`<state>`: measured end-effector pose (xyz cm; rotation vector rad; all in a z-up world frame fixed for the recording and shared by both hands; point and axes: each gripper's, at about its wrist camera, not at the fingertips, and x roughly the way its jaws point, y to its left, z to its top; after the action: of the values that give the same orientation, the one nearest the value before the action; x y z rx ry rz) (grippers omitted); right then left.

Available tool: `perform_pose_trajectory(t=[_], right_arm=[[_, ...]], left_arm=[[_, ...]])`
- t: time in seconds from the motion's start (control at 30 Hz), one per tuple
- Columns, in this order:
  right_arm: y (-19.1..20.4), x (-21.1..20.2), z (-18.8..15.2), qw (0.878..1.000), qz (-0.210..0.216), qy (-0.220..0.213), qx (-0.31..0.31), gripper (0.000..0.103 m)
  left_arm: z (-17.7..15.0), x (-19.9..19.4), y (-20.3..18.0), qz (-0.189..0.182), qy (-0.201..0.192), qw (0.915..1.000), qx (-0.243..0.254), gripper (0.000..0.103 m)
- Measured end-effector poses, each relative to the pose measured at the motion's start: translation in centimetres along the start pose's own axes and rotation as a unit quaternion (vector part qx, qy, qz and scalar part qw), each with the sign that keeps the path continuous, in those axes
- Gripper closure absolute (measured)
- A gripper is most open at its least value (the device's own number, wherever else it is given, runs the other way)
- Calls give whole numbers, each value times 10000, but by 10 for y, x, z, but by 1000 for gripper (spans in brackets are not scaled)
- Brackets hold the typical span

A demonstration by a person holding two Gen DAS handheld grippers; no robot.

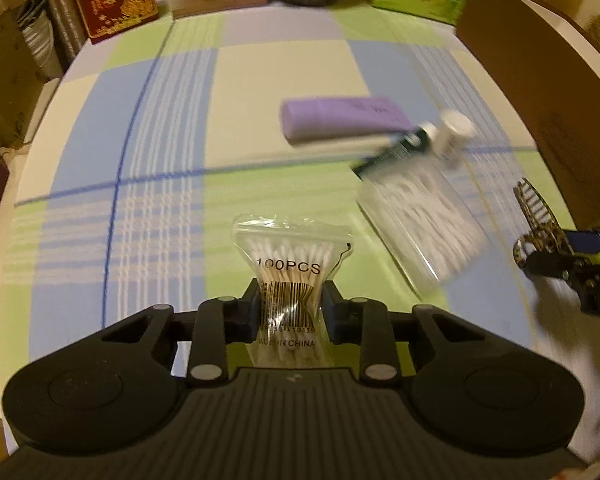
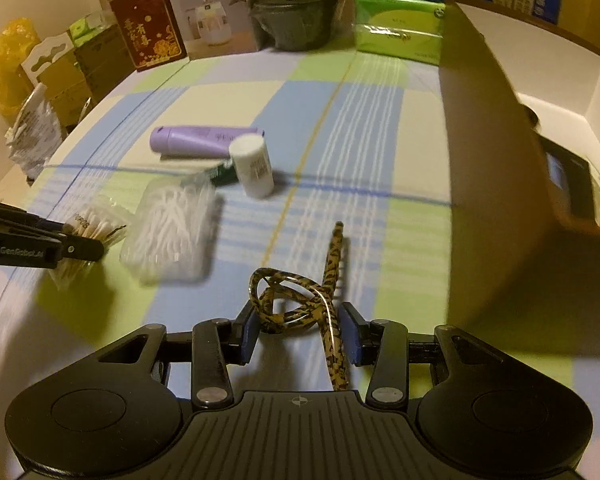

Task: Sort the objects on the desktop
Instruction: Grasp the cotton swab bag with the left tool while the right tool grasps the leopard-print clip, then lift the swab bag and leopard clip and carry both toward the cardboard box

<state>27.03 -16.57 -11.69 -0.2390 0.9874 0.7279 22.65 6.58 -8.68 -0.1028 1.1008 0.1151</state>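
Pick-up step in hand, both tools loaded.

Left gripper (image 1: pixel 289 306) clamped on bag of cotton swabs (image 1: pixel 290 280), held just over checked tablecloth (image 1: pixel 160 152); right gripper (image 2: pixel 299 334) closed around leopard-print hair comb (image 2: pixel 300 300), apparently gripped. Next, by judgement: carry to open cardboard box (image 2: pixel 500 168) at right, clearing its near wall before release. Purple tube (image 2: pixel 200 141), white bottle (image 2: pixel 254 166), swab case (image 2: pixel 172 228) unsorted.

Table (image 2: pixel 340 120): plaid cloth, blue/green/cream checks. On it, mid-field: purple tube (image 2: pixel 204 141) lying flat; white bottle (image 2: pixel 254 166) on its side just beside tube; clear swab box (image 2: pixel 172 228) nearer camera. Cardboard box (image 2: pixel 500 168) at right edge. Red box (image 2: pixel 150 26), humidifier carton (image 2: pixel 210 12), green pack (image 2: pixel 398 30) along far edge.
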Motion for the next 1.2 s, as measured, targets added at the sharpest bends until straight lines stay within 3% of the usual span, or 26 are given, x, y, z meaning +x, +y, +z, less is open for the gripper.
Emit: perform_pose_trajectory(t=[0.27, 0.43, 0.6, 0.67, 0.8, 1.2], right_arm=[[-2, -19, -23, 9999, 28, 88, -52, 63], [2, -18, -25, 9998, -42, 81, -154, 54], [4, -16, -24, 9998, -50, -1, -179, 53], [4, -16, -25, 9997, -68, 16, -217, 60], [4, -21, -26, 9996, -25, -5, -288, 64], [-6, -60, -31, 9978, 542, 1, -377, 67]], left_arm=[[-35, -23, -26, -275, 169, 9994, 107, 75], [-33, -21, -33, -155, 142, 9995, 222, 70], [-32, -18, -37, -50, 78, 9996, 284, 69], [-34, -18, -40, -15, 50, 9994, 333, 71], [-37, -21, -41, -66, 55, 9995, 294, 78], [-51, -45, -54, -257, -21, 9994, 229, 81]])
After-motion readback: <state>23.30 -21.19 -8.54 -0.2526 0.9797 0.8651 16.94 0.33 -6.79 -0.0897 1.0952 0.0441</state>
